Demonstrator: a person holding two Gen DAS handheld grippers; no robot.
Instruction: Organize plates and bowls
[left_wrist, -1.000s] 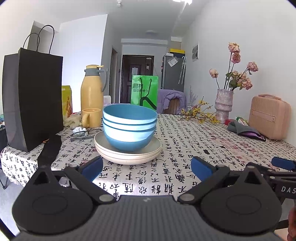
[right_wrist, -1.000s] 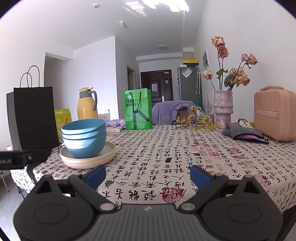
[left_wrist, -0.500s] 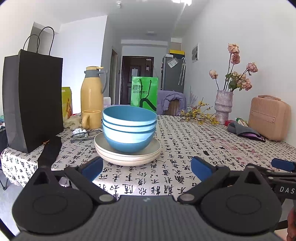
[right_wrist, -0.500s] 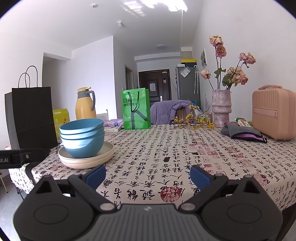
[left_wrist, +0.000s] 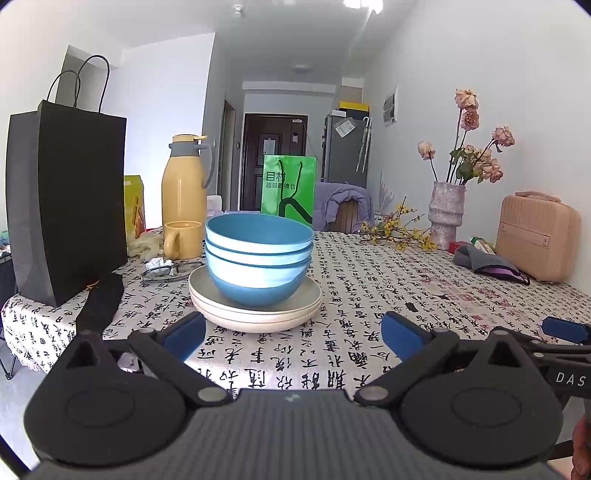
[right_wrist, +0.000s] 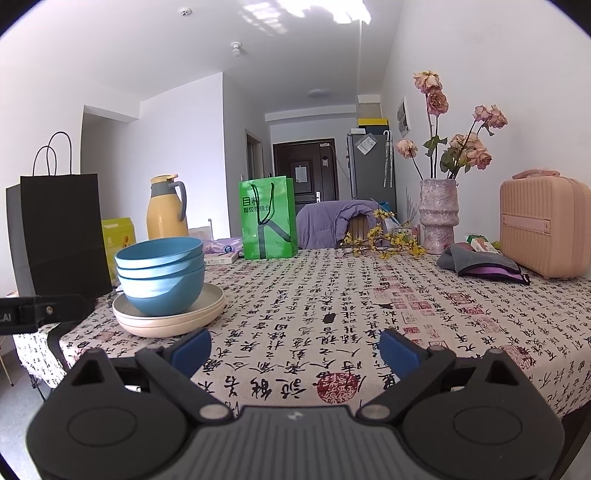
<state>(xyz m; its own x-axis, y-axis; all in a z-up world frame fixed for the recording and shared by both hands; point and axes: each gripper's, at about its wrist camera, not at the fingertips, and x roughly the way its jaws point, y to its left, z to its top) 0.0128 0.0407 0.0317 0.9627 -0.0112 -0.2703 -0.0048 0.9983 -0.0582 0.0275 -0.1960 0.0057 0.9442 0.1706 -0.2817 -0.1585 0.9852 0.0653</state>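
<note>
Your left gripper (left_wrist: 291, 334) is hanging spread wide and empty just short of the cream plates (left_wrist: 255, 308), which are sitting near the left end of the table (left_wrist: 388, 295) and carrying three nested blue bowls (left_wrist: 258, 258), mouths facing up. Your right gripper (right_wrist: 295, 349) is also gaping, holding nothing. Since a second ago, you are holding both grippers nearly in place; the stack is staying put.

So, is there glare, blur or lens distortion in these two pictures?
Left wrist view: fisheye bends the black paper bag; the stacked blue bowls look sharp; a ceiling light glares at the top edge. Right wrist view: bright patches on the ceiling; the patterned tablecloth is sharp; corners are dark.
</note>
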